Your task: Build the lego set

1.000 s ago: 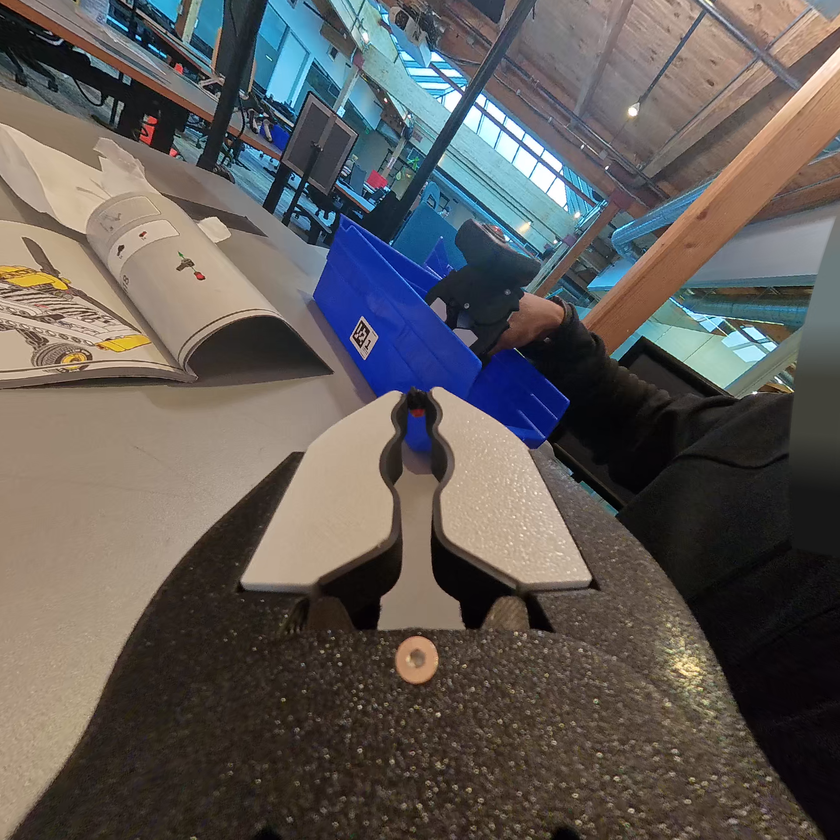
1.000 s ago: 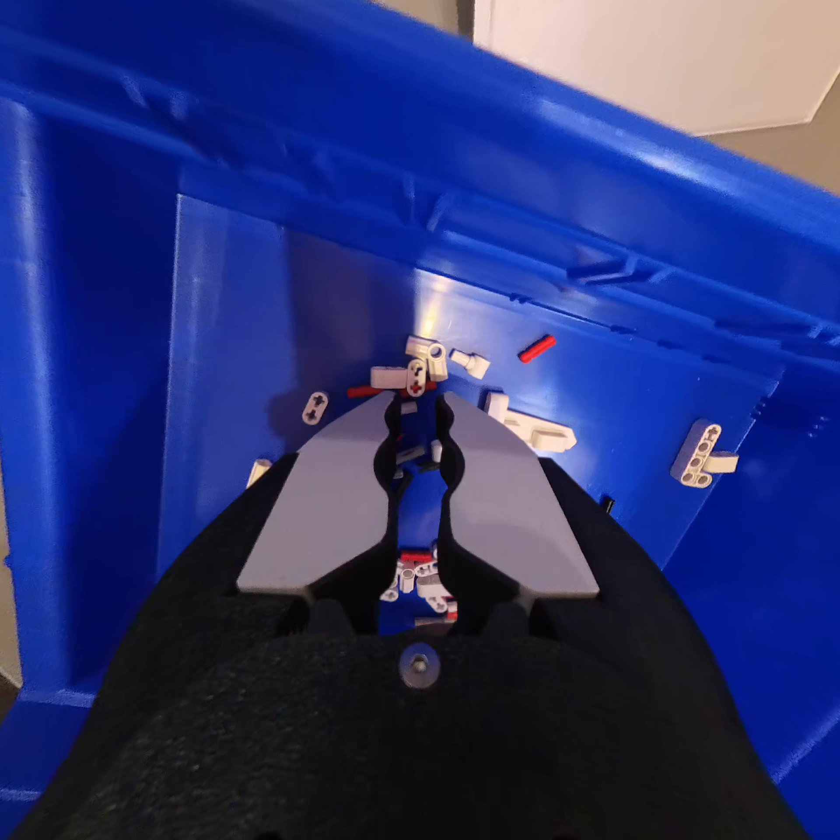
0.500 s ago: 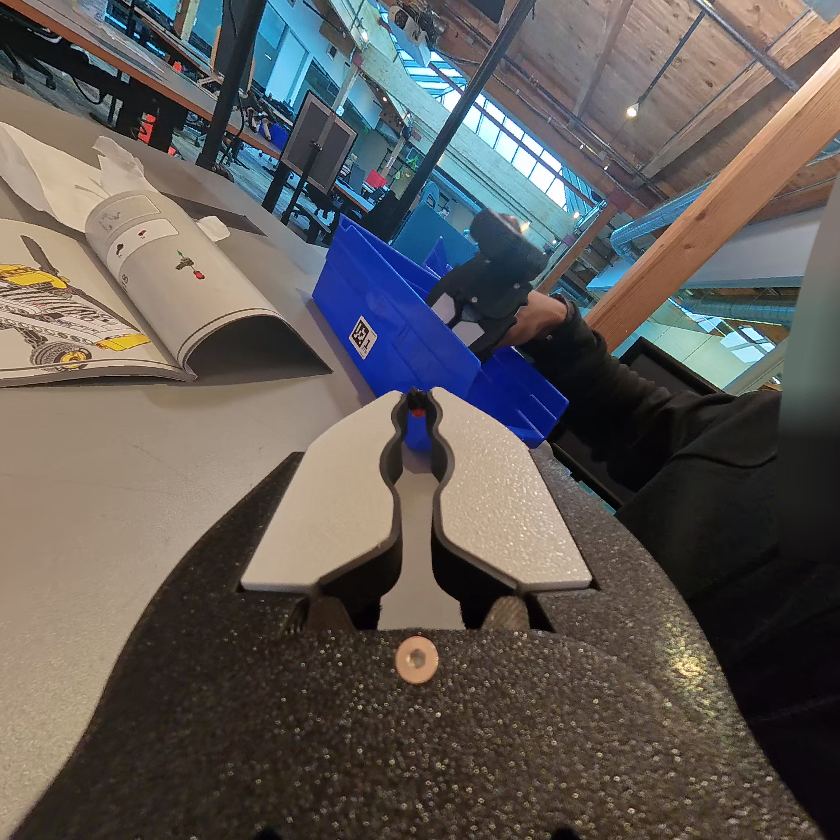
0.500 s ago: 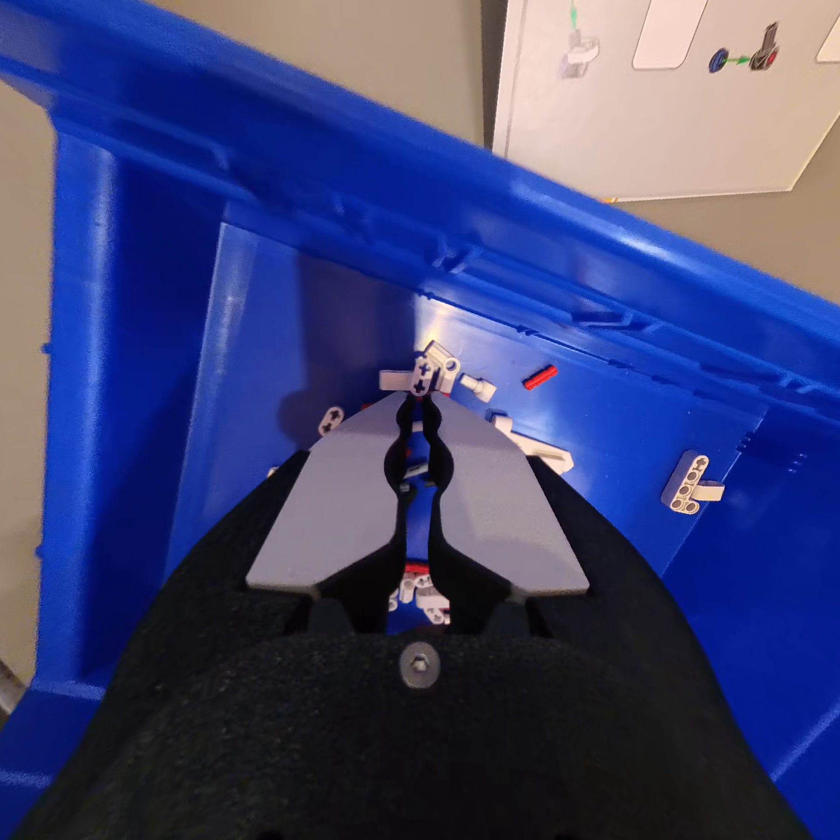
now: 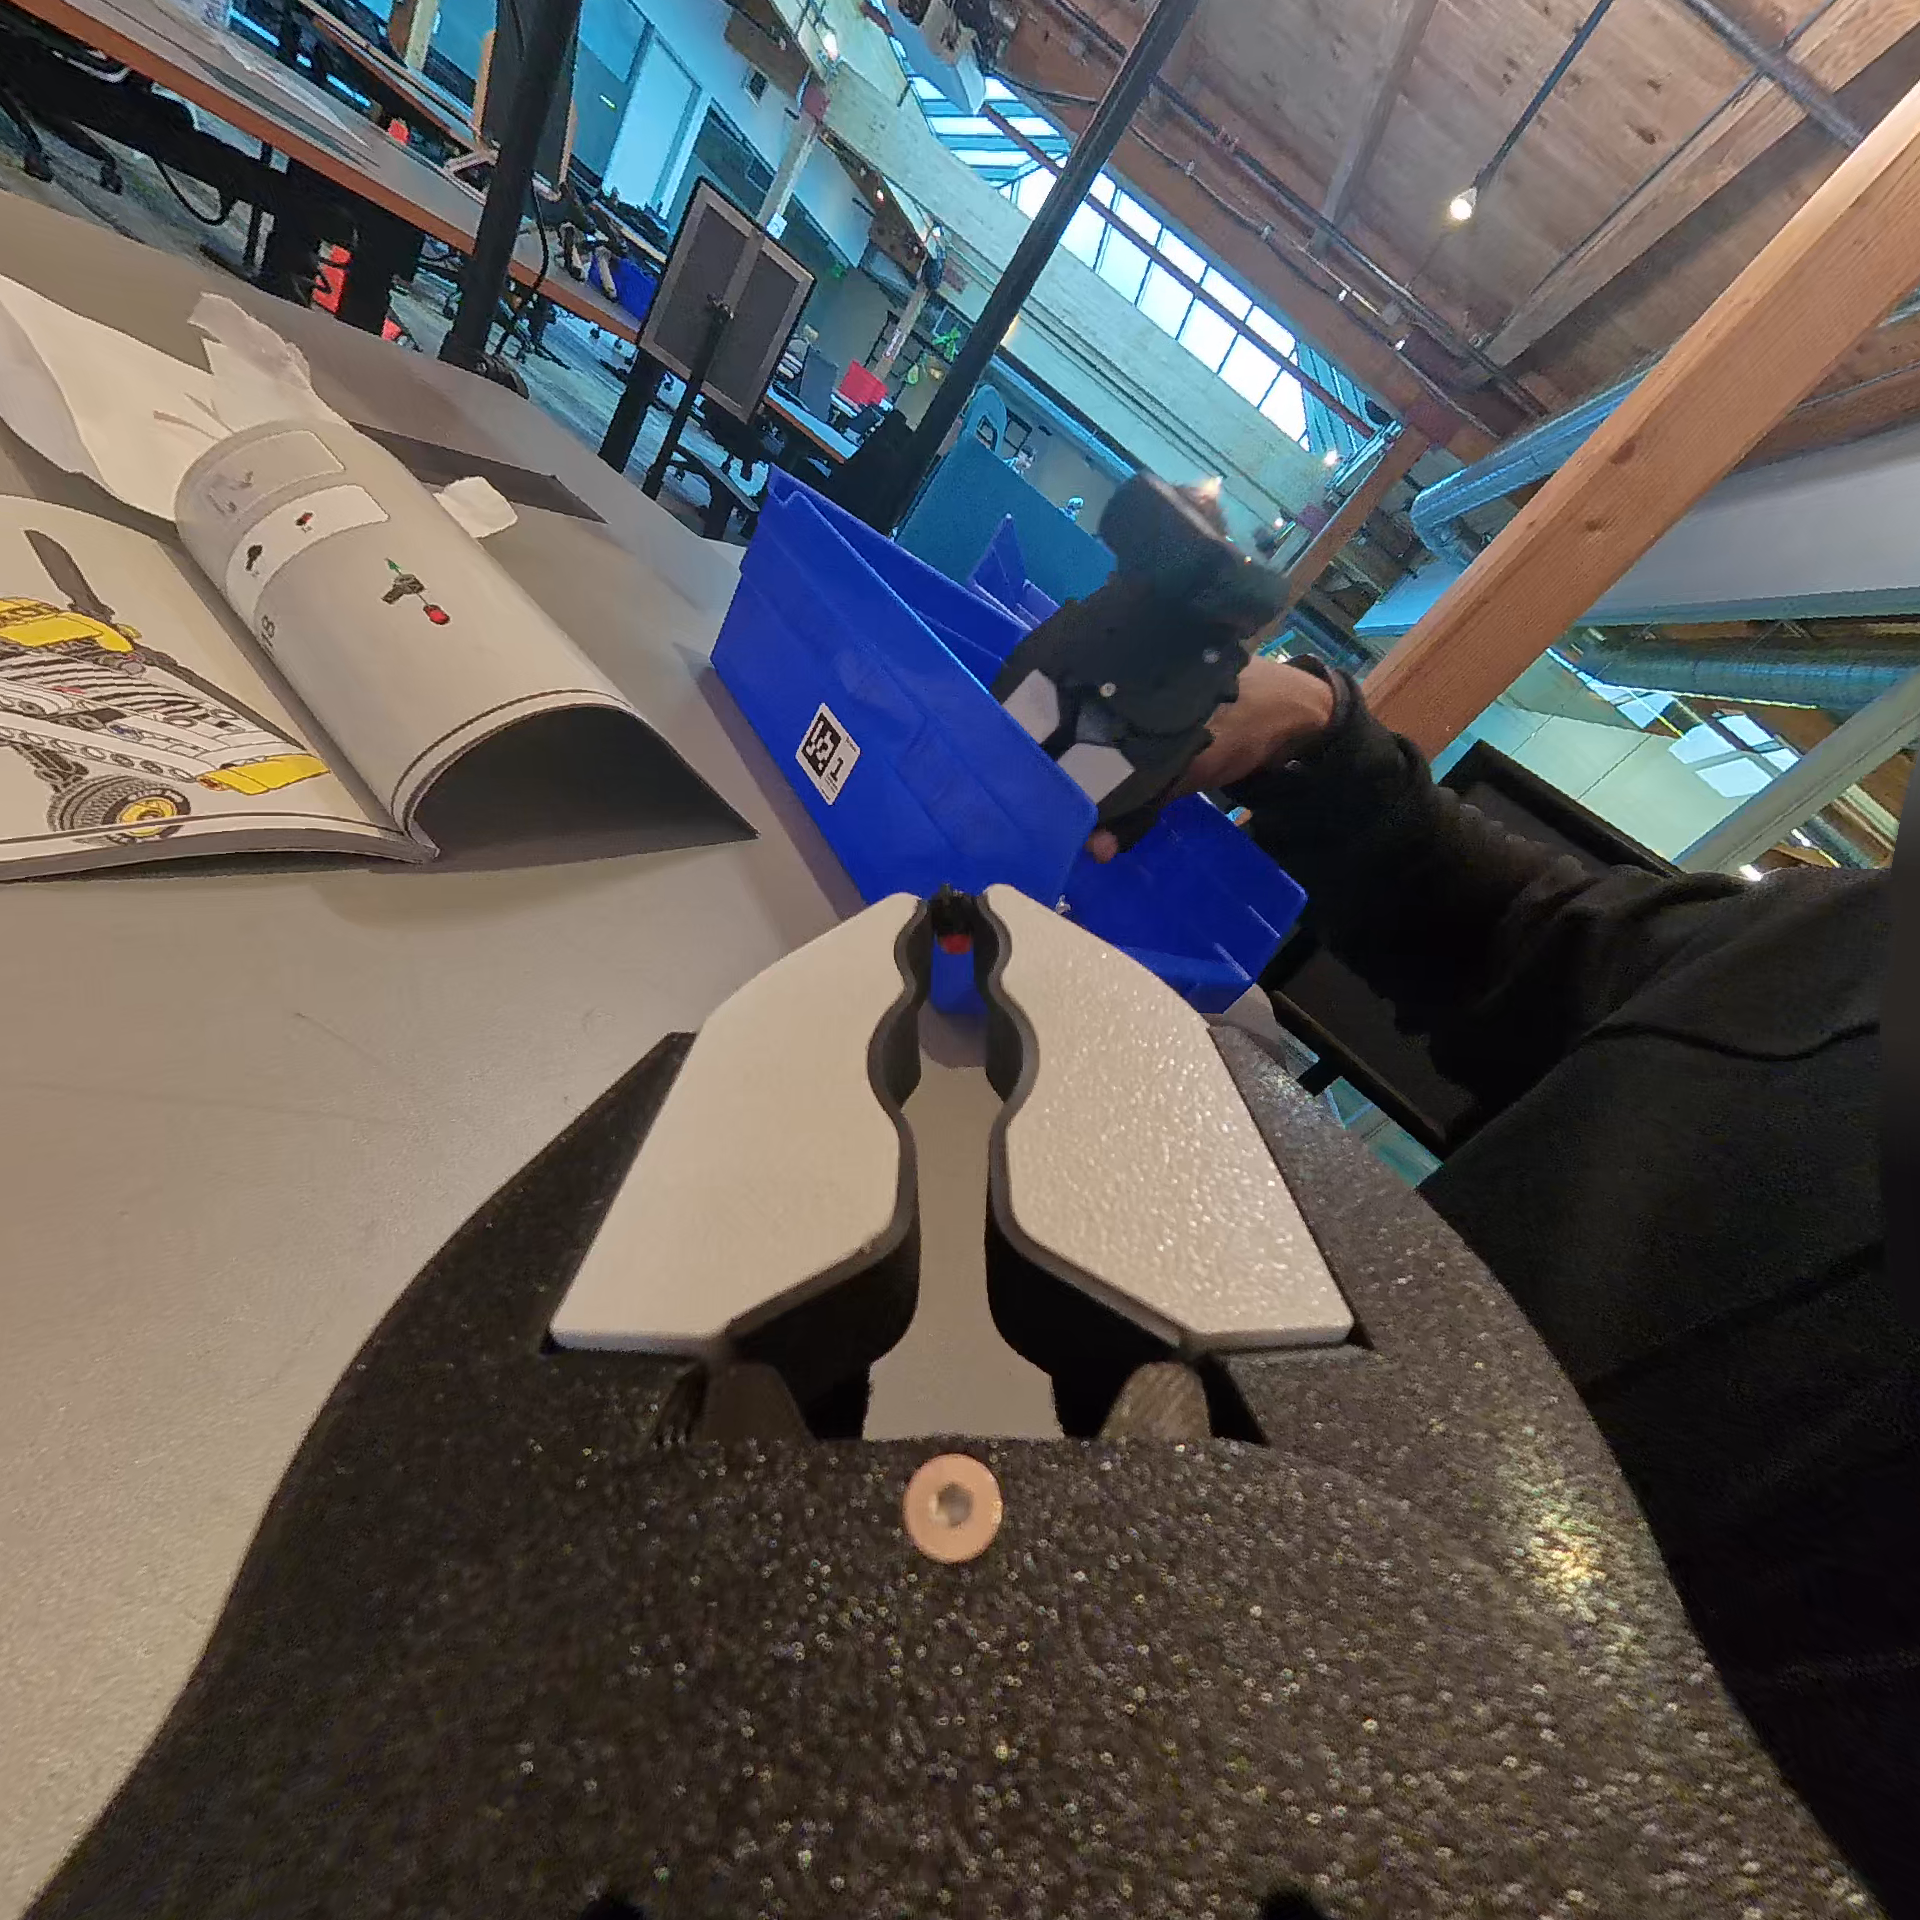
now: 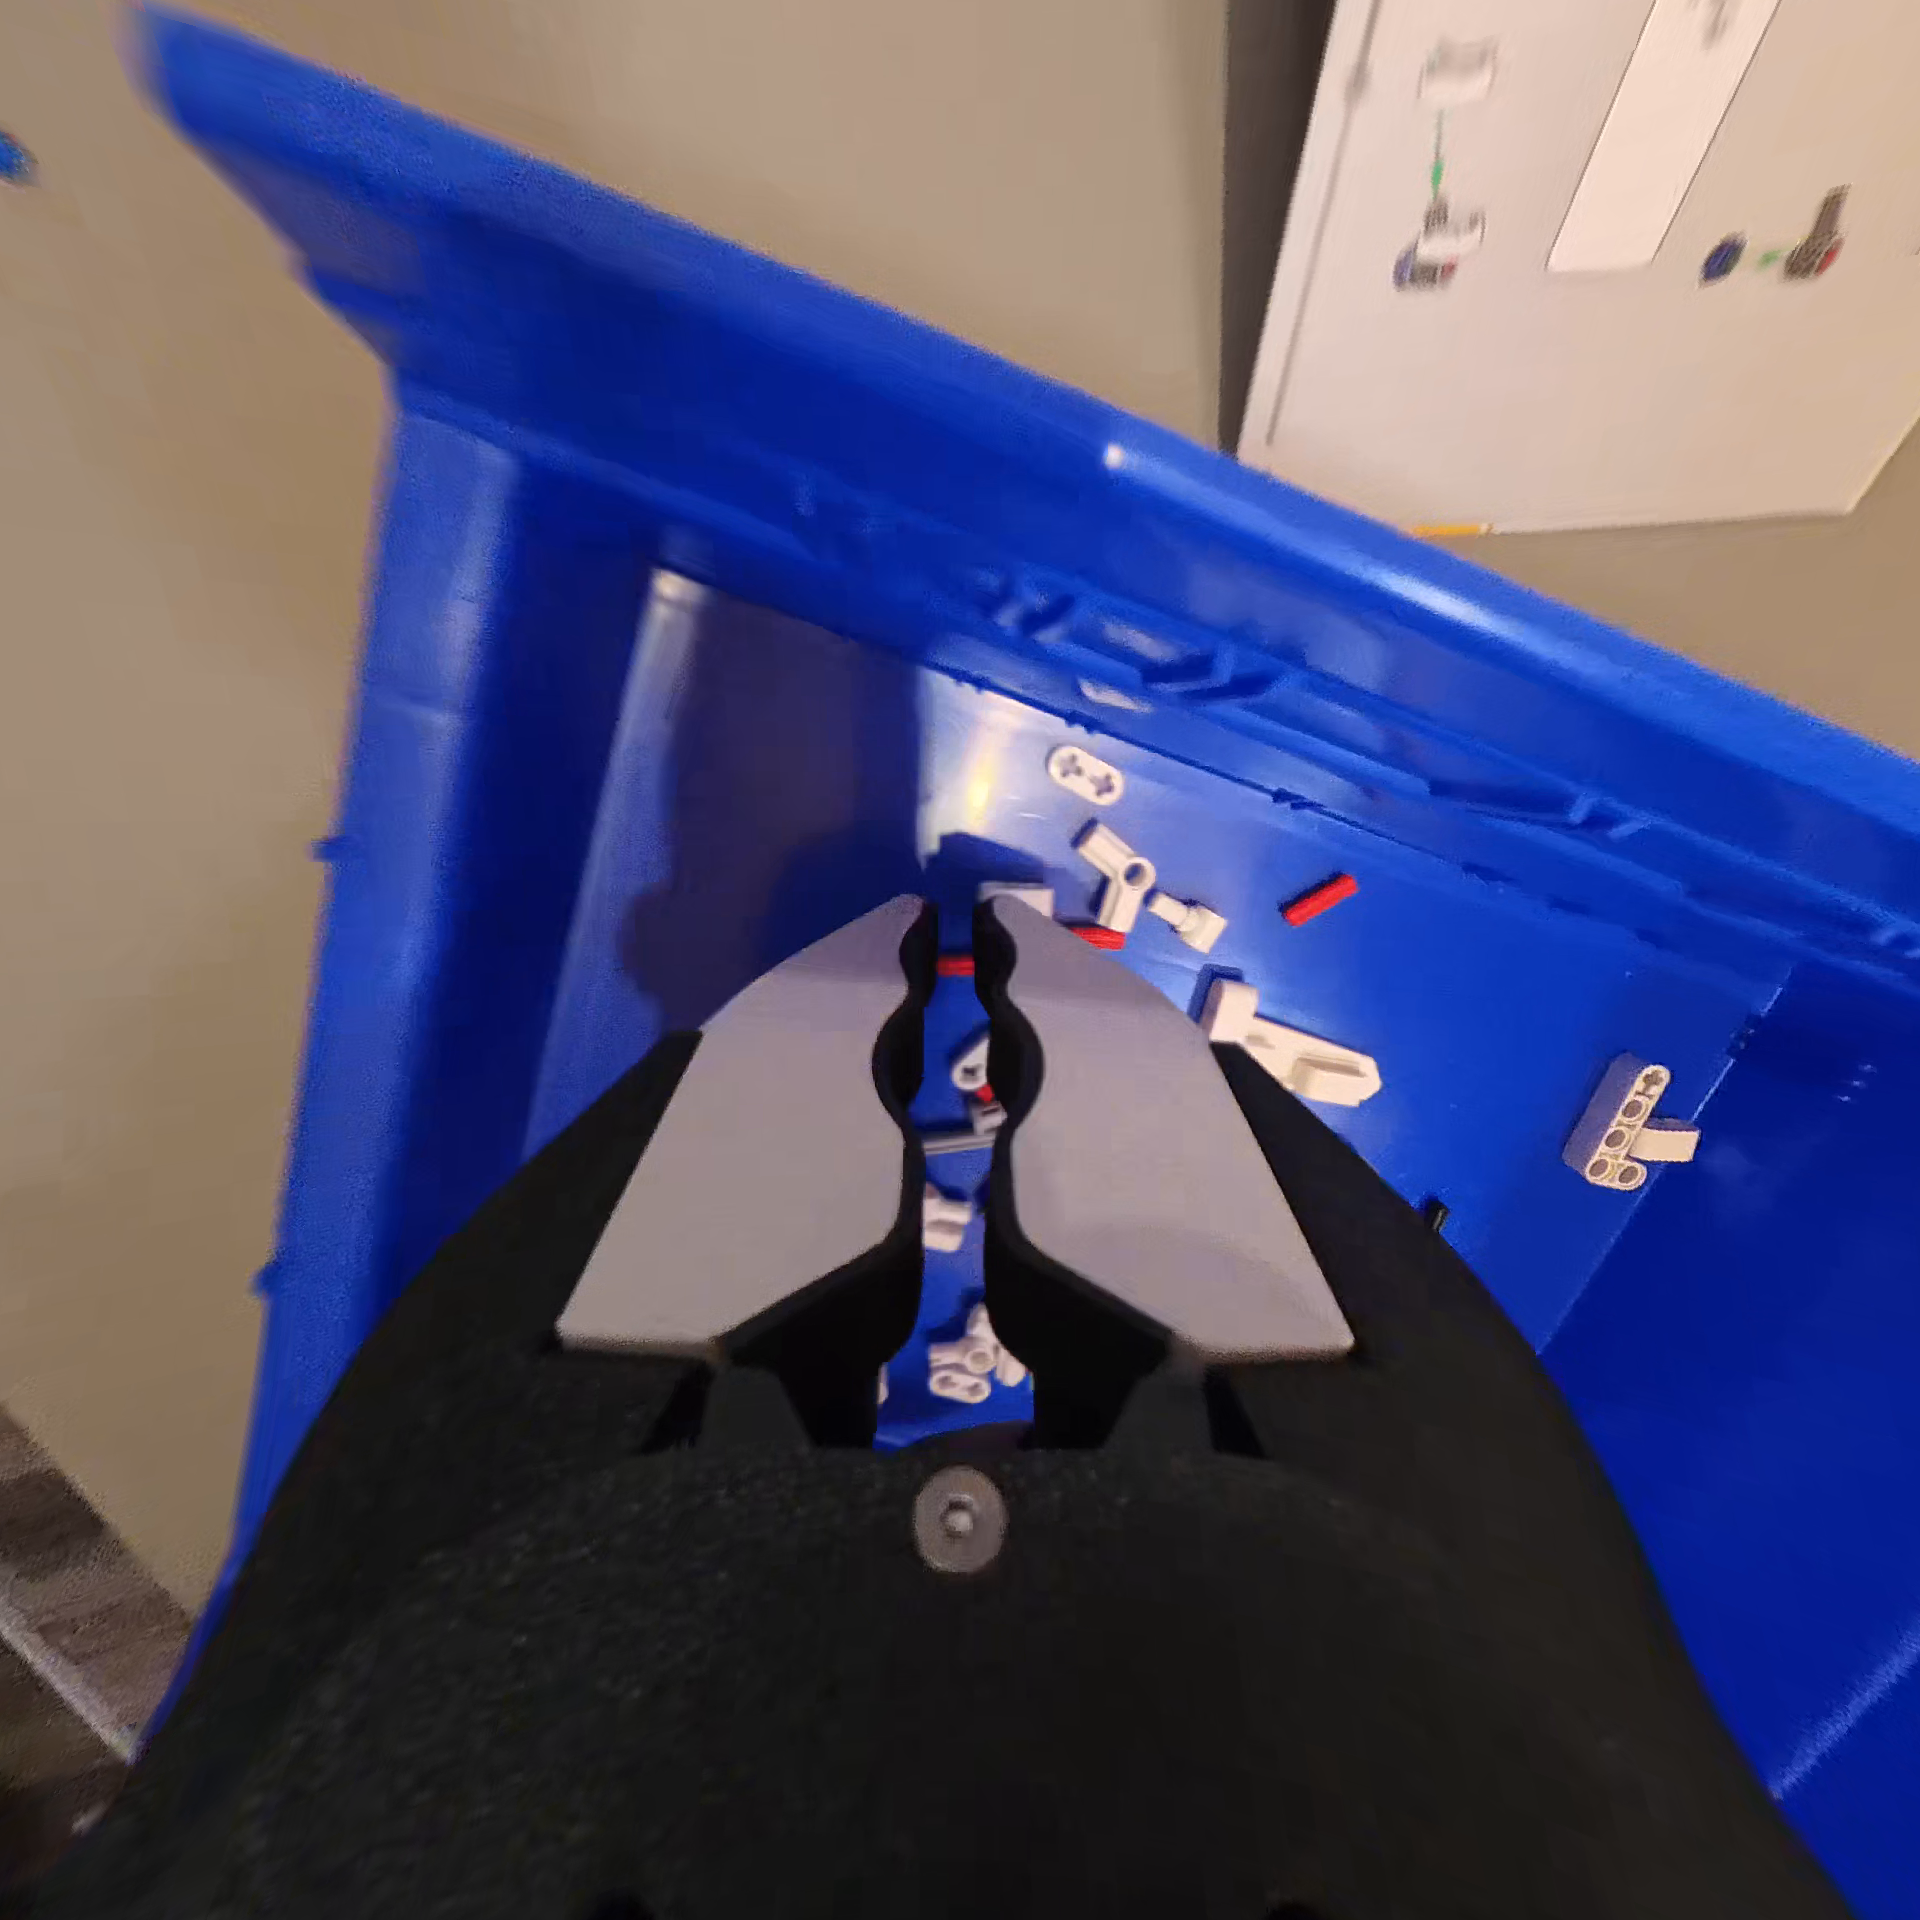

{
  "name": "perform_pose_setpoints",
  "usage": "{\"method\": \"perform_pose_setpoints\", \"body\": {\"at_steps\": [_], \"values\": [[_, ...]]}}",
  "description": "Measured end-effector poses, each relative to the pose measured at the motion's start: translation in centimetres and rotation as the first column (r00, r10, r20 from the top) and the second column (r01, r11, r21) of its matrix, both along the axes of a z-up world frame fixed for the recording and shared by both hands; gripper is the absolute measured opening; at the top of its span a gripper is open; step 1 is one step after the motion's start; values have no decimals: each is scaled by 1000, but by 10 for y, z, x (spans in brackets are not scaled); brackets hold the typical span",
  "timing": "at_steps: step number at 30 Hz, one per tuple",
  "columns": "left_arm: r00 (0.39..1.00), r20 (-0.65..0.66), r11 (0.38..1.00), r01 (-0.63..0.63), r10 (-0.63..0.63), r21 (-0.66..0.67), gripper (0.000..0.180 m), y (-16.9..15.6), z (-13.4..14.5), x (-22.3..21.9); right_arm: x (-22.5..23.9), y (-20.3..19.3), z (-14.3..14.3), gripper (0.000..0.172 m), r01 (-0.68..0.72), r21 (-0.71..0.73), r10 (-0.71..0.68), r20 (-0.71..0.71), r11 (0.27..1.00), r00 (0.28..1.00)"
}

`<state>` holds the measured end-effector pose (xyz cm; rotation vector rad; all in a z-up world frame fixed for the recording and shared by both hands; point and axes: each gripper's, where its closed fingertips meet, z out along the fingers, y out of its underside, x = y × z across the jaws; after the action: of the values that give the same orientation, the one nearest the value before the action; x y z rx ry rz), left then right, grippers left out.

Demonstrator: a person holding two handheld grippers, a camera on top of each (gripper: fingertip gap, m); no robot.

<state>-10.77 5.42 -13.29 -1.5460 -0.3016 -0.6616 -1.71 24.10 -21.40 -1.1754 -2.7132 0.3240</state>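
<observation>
The right gripper [image 6: 954, 920] hangs over the open blue bin [image 6: 727, 436], its jaws drawn nearly together with a short red piece [image 6: 956, 964] spanning the narrow gap just behind the tips. It looks pinched crosswise, though blur leaves it uncertain that both pads press on it. The gripper points down into the bin, probably because that is where the loose parts lie.

On the bin's floor, pale grey construction-toy parts are scattered: a flat two-hole link [image 6: 1084, 774] near the far wall, an angled connector [image 6: 1120, 883] beside the gripper's tips, a chunkier block [image 6: 1288, 1049] to their right, and an L-shaped beam [image 6: 1626, 1132] by the right wall. A loose red pin [image 6: 1320, 899] lies between the connector and the far wall, and more small parts show through the gap between the fingers.

On the grey surface [image 5: 364, 1039] near the bin, the left gripper [image 5: 951, 920] sits low and level. It is nipped shut on a small black part with a red end [image 5: 951, 930], held right at the tips and kept off the surface, likely parked there to keep hold of the part.

Left of the bin an open instruction booklet [image 5: 312, 644] lies with one page bowed upward, drawings facing up. A dark-sleeved arm [image 5: 1455, 852] reaches across from the bin's right side, the hand on the right gripper's handle.
</observation>
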Motion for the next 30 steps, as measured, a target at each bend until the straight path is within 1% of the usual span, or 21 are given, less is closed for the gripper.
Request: {"method": "perform_pose_setpoints", "body": {"at_steps": [2,4,15,20,23,26,28,30], "values": [[1000,-3,1000,-3,3,0,7,0,0,0,-2,4,-9,9,-4,9,4,13,1000,1000],[1000,0,1000,-5,5,0,7,0,0,-1,-6,7,-12,10,-2,19,2,2,1000,1000],[1000,8,1000,2,-2,1,8,0,0,-1,-4,14,-18,15,-21,36,20,14,999,1000],[1000,8,1000,2,-2,0,7,0,0,-1,-2,19,-15,18,-24,39,24,0,999,1000],[1000,9,1000,2,-2,0,7,0,0,-1,-4,17,-6,18,-30,10,30,-33,1000,999],[1000,6,1000,4,-4,-1,7,0,0,0,-14,9,2,18,-40,-28,37,-97,999,995],[1000,5,1000,3,-3,-2,7,0,0,0,-21,1,1,19,-71,-41,65,-128,997,990],[1000,5,1000,2,-2,-1,7,0,0,0,-26,-2,-3,22,-96,-11,93,-140,995,986]]}}
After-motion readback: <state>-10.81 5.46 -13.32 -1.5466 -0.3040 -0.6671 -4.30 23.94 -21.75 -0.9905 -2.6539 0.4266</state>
